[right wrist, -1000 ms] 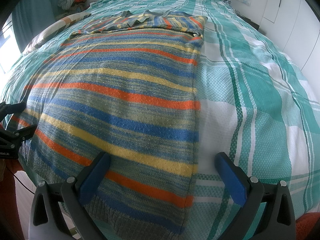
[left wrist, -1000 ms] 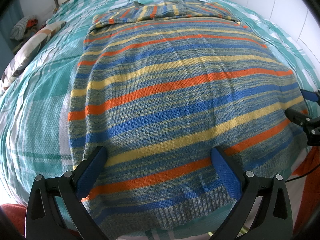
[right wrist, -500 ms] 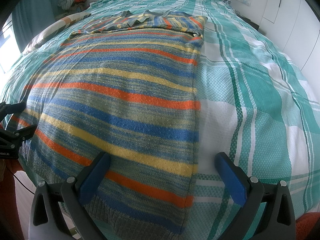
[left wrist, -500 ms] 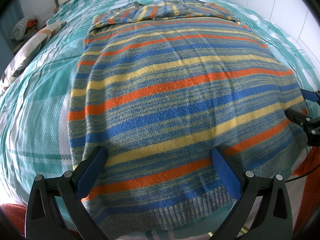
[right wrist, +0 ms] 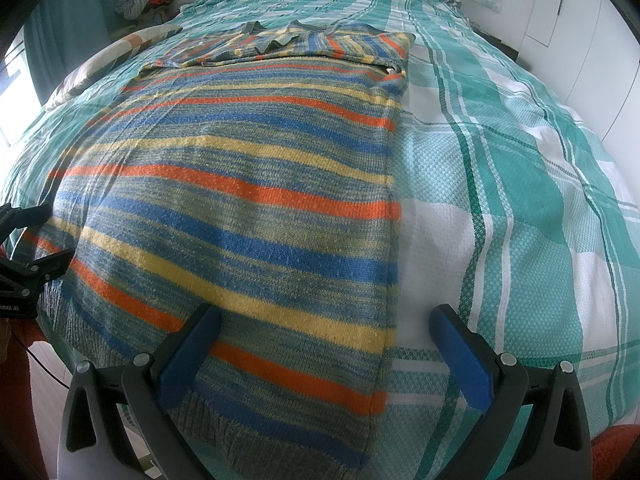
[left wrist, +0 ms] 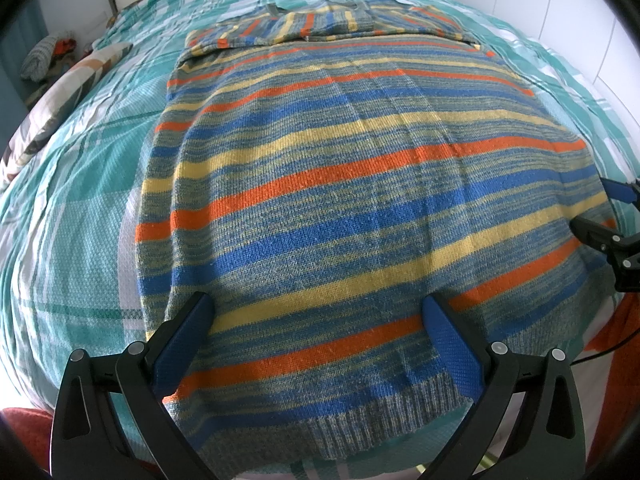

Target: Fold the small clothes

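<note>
A striped knit sweater (left wrist: pixel 352 184) in blue, orange, yellow and grey lies flat on the bed, hem toward me, sleeves folded across its far end. My left gripper (left wrist: pixel 316 308) is open and empty over the hem's left part. The sweater also shows in the right wrist view (right wrist: pixel 248 208). My right gripper (right wrist: pixel 324 320) is open and empty, straddling the sweater's right edge near the hem. Each gripper shows at the edge of the other's view: the right one (left wrist: pixel 600 232), the left one (right wrist: pixel 28 240).
The bed has a green and white plaid cover (right wrist: pixel 520 184). A patterned pillow (left wrist: pixel 64 96) lies along the left side. A bundle of cloth (left wrist: pixel 44 56) sits beyond it. White cupboards (right wrist: pixel 592 20) stand at the right.
</note>
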The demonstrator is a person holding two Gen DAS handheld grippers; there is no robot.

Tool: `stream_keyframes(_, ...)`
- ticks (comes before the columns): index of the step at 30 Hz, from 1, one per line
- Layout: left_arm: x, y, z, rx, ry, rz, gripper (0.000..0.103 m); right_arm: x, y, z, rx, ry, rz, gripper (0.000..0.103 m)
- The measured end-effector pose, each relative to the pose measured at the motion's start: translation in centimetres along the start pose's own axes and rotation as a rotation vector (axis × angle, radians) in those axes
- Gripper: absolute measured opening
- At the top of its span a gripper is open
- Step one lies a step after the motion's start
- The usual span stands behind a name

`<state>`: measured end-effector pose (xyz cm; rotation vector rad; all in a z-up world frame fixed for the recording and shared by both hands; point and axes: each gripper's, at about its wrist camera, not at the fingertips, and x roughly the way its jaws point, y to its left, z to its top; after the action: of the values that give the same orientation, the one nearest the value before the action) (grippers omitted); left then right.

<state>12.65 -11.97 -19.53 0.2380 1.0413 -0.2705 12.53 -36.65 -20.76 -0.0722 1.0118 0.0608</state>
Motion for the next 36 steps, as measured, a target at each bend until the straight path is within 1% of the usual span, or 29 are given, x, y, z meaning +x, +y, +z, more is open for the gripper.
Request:
stream_keyframes(9,0.0,0.0,0.0,0.003,0.003,-0.002,0.103,0.0,0.0,0.0,-0.003,0.002,0.002,0.103)
stream_keyframes(11,-0.3,0.1,0.1,0.024,0.035,-0.009,0.103,-0.5,-0.3,0.4,-0.018,0.016,0.013,0.103)
stream_keyframes(12,-0.6,0.3,0.2,0.033,0.054,-0.011,0.103,-1.1,-0.8,0.7,-0.019,0.012,0.004,0.102)
stream_keyframes(13,-1.1,0.8,0.2,0.036,0.080,-0.009,0.102,-2.0,-1.8,0.9,-0.001,-0.013,-0.015,0.102)
stream_keyframes(14,-1.7,1.4,0.1,0.022,0.084,-0.004,0.102,-2.9,-2.9,1.1,0.030,-0.035,-0.023,0.102)
stream_keyframes(15,-2.8,2.8,-0.4,-0.030,0.073,-0.002,0.102,-3.9,-4.6,1.2,0.084,-0.049,-0.009,0.102)
stream_keyframes(17,-3.5,5.0,-1.3,-0.122,0.077,-0.035,0.102,-4.4,-7.0,1.1,0.181,-0.028,0.059,0.102)
stream_keyframes(18,-3.4,6.7,-2.0,-0.196,0.105,-0.077,0.102,-4.2,-8.2,0.9,0.237,0.010,0.120,0.102)
stream_keyframes(19,-3.1,7.5,-2.4,-0.236,0.126,-0.103,0.102,-3.6,-9.1,0.5,0.293,0.072,0.201,0.101)
stream_keyframes(20,-2.6,8.1,-2.7,-0.268,0.150,-0.124,0.101,-3.0,-9.6,0.1,0.326,0.123,0.258,0.099)
stream_keyframes(21,-1.7,8.5,-3.2,-0.292,0.184,-0.137,0.100,-2.1,-9.7,-0.7,0.350,0.184,0.318,0.096)
stream_keyframes(22,-1.3,8.5,-3.2,-0.288,0.196,-0.136,0.099,-1.6,-9.5,-1.2,0.344,0.220,0.339,0.092)
stream_keyframes(24,-0.9,7.7,-3.0,-0.243,0.198,-0.120,0.097,-1.0,-8.3,-1.9,0.283,0.260,0.338,0.088)
stream_keyframes(26,-0.9,6.7,-2.6,-0.191,0.194,-0.122,0.086,-0.6,-6.5,-2.1,0.191,0.295,0.341,0.087)
stream_keyframes(27,-0.9,6.3,-2.4,-0.166,0.193,-0.118,0.077,-0.6,-5.9,-2.1,0.158,0.306,0.345,0.080)
stream_keyframes(28,-0.9,5.9,-2.3,-0.144,0.193,-0.117,0.066,-0.6,-5.2,-2.0,0.123,0.312,0.348,0.071)
stream_keyframes(29,-0.9,5.8,-2.1,-0.133,0.194,-0.121,0.059,-0.6,-5.0,-1.9,0.107,0.309,0.354,0.063)
stream_keyframes(30,-0.8,5.7,-1.9,-0.127,0.201,-0.123,0.037,-0.7,-5.0,-1.8,0.105,0.309,0.374,0.031)
stream_keyframes(31,-0.7,5.9,-1.7,-0.130,0.213,-0.141,0.007,-0.6,-5.2,-1.7,0.121,0.325,0.417,0.006)
stream_keyframes(32,-0.7,5.9,-1.5,-0.143,0.221,-0.169,0.007,-1.0,-5.4,-1.7,0.140,0.331,0.444,0.006)
stream_keyframes(33,-1.1,6.0,-1.4,-0.170,0.221,-0.197,0.007,-1.8,-5.9,-1.2,0.155,0.311,0.471,0.005)
stream_keyframes(36,-2.7,8.0,0.6,-0.267,0.189,-0.318,0.006,-3.9,-7.7,1.2,0.226,0.204,0.562,0.005)
